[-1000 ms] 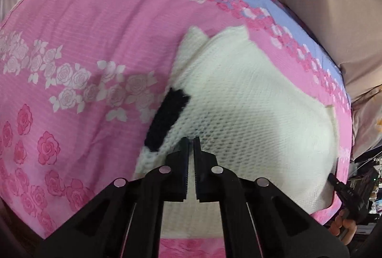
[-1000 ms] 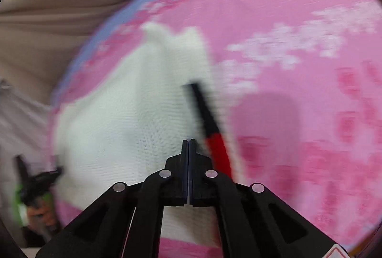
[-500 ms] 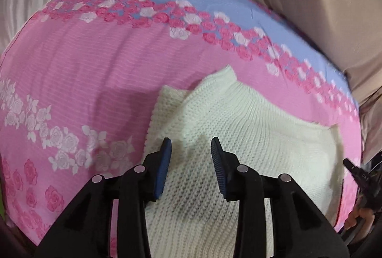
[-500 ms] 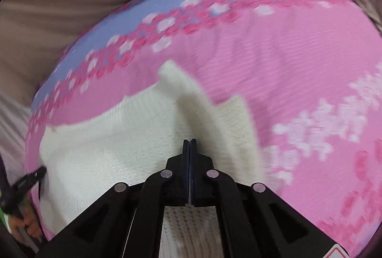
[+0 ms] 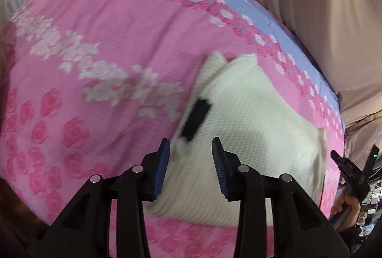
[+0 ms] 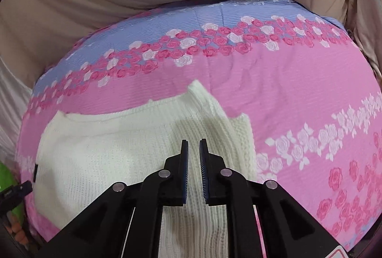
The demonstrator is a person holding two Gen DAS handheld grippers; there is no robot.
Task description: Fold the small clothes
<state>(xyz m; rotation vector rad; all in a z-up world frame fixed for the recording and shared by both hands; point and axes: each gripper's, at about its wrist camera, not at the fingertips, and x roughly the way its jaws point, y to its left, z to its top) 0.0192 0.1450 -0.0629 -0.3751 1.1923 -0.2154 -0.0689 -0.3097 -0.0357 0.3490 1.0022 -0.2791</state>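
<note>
Pink rose-print bedsheet [image 6: 286, 91] under a folded cream knit sweater [image 6: 107, 150]; I see my left gripper [image 5: 191, 153] and right gripper [image 6: 193, 150] both parted, holding nothing.

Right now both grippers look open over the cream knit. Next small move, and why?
Probably lower the left gripper onto the near edge of the white sweater and close. Its jaws are wide apart with nothing between them; the right gripper is only slightly open above the knit. The sweater lies partly folded on the pink bedspread, so another fold seems due.

We see a cream-white knitted garment [image 5: 250, 129] lying flat and partly folded on the pink rose-patterned bedspread [image 5: 107, 48], near its blue border. A black rectangular patch [image 5: 195, 119] sits at the garment's edge.
</note>
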